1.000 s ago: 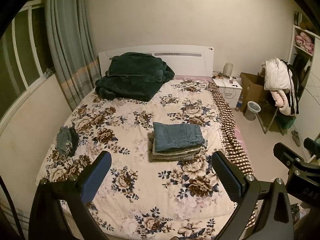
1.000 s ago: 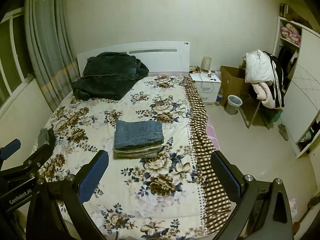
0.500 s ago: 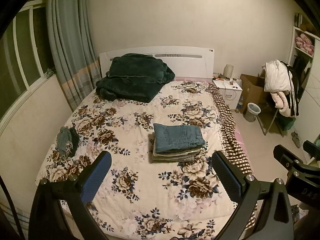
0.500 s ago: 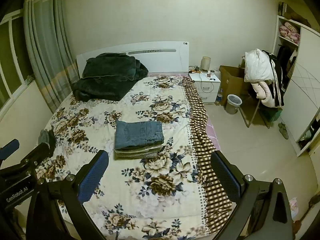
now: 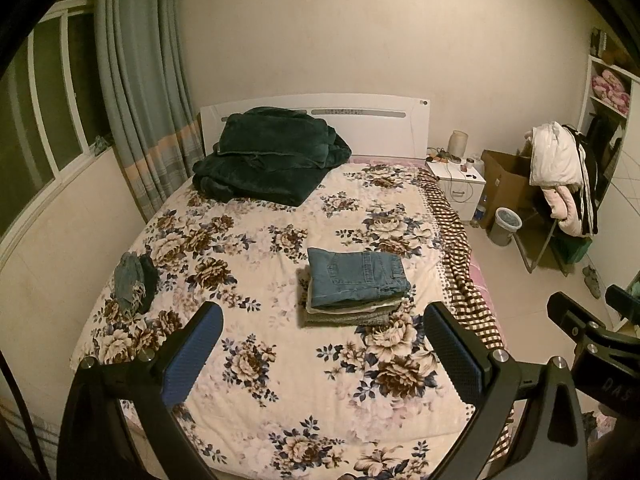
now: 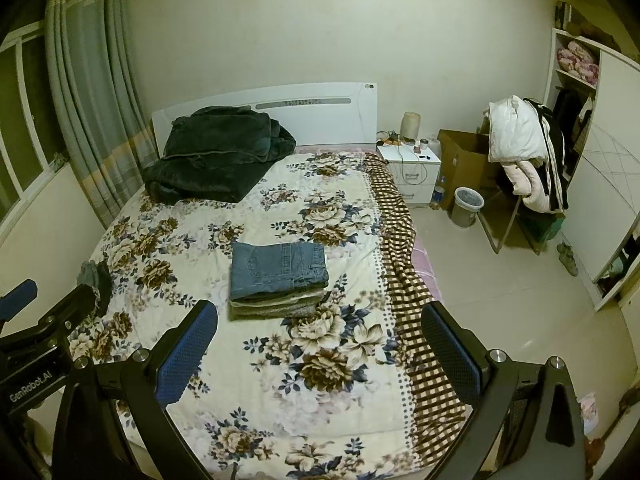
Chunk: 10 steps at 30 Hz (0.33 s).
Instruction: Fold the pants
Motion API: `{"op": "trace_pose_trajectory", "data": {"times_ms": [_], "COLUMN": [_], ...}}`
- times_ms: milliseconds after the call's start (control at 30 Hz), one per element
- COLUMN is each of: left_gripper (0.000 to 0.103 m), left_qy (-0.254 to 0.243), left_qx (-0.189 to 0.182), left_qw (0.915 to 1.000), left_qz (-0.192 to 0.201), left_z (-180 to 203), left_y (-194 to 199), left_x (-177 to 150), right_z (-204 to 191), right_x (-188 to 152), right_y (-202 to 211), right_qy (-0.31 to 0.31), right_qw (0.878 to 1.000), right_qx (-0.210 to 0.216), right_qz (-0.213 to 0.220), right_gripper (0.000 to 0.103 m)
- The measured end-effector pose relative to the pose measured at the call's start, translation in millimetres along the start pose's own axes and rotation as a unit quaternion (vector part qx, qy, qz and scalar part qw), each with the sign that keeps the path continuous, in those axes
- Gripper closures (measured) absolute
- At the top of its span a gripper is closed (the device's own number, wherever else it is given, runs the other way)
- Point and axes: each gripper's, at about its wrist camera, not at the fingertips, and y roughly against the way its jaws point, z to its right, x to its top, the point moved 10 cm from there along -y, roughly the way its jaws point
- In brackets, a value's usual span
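Framing the lower edge of each wrist view, both grippers are seen with their blue-padded fingers spread wide and nothing held between them. The left gripper (image 5: 322,352) is held above the foot of the bed, and part of the right gripper's black body shows at the lower right of that frame. The right gripper (image 6: 320,350) is likewise held above the foot of the bed, nearer its right edge, with the left gripper's body visible at the lower left of its frame.

Beyond the fingers, the floral quilt (image 5: 256,384) is spread over the bed, and a brown checked sheet (image 6: 404,264) is draped along the right side. Near the middle of both frames, folded blue jeans (image 5: 356,278) are laid on top of a small stack of folded pants (image 5: 344,314); the same jeans (image 6: 278,268) are seen centre-left in the right wrist view. A small crumpled blue and dark garment (image 5: 134,282) is left at the bed's left edge.

Farther back, a dark green blanket (image 5: 272,158) is piled against the white headboard (image 5: 384,128). At the upper right, a white nightstand (image 6: 414,170), a cardboard box (image 6: 466,162), a waste bin (image 6: 466,206) and a chair heaped with clothes (image 6: 528,152) are seen.
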Motion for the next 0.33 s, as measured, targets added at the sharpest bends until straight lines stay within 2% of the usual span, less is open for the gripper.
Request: {"op": "trace_pose_trajectory", "data": {"times_ms": [333], "left_gripper": [0.000], "left_qy": [0.008], "left_qx": [-0.003], "left_qw": [0.9999], "left_qz": [-0.012], "left_z": [0.2], "left_y": [-4.2], "left_x": [-2.5], "right_z": [-7.2], "right_x": [1.7], "right_y": [-0.8], "right_qy": [-0.005], "right_qw": [1.000], "right_qx": [0.002], "right_qz": [-0.005], "right_gripper": [0.000]}}
